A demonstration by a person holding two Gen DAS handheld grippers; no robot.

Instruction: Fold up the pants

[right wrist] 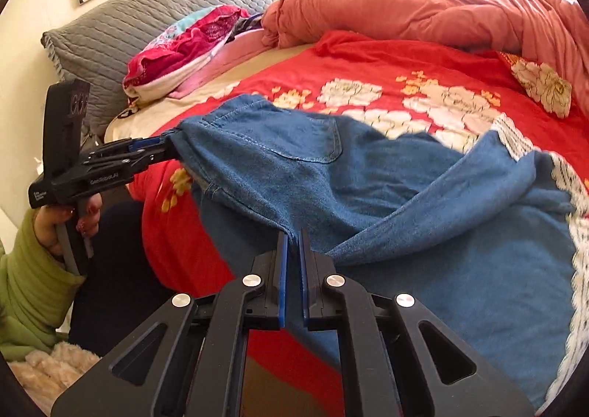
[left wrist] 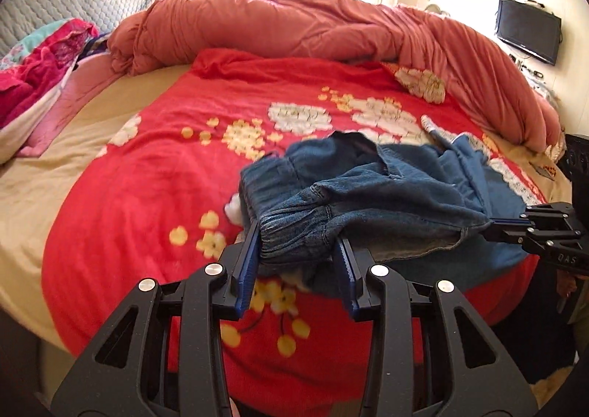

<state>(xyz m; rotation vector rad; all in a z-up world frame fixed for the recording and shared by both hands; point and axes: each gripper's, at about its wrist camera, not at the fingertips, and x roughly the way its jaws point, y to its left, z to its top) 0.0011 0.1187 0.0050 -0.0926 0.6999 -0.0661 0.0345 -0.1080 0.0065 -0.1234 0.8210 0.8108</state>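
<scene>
Blue denim pants [left wrist: 386, 188] hang lifted just above the red floral blanket, stretched between both grippers. My left gripper [left wrist: 297, 236] is shut on the bunched elastic waistband, which fills the gap between its blue pads. From the right wrist view, that left gripper [right wrist: 167, 144] grips the corner of the pants [right wrist: 294, 166] at the left, with a back pocket facing up. My right gripper [right wrist: 293, 232] is shut on a thin pinch of denim; it shows as a black tool [left wrist: 493, 223] at the right edge of the left wrist view. The legs trail away to the right.
The red floral blanket [left wrist: 154, 166] covers the bed. A rolled salmon duvet [left wrist: 294, 23] lies along the far side. A grey pillow [right wrist: 121, 34] and a heap of pink clothes [right wrist: 184, 45] sit at the head. A TV [left wrist: 528, 30] hangs on the wall. A green sleeve [right wrist: 29, 288] holds the left tool.
</scene>
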